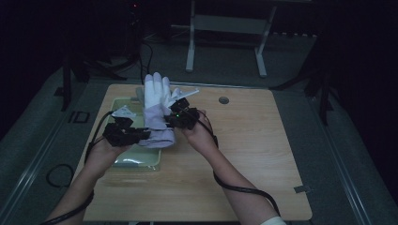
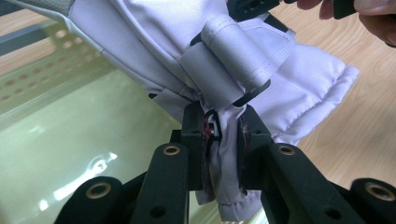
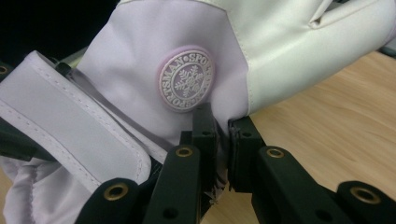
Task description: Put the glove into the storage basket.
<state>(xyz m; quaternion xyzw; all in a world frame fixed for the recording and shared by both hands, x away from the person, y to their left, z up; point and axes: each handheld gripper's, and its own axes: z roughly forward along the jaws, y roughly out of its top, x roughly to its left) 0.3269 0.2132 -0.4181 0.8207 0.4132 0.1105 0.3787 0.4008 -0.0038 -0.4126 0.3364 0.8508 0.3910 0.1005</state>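
left gripper (image 2: 219,140): clamped on cuff of padded white-and-lilac fabric ski glove (image 1: 157,110).
right gripper (image 3: 222,140): pinching glove's side.
risk: thin pinch slips, glove drops beside pale green plastic tray (image 1: 136,159).

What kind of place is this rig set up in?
Probably a lab or recording studio, not a home: a lone wooden table on grey floor, dark surroundings, a bare metal stand behind it, and handheld grippers holding a glove over a green tray.

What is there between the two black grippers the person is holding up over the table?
A pale lilac and white ski glove spans between them in the high view: the left gripper pinches its cuff, the right gripper its side.
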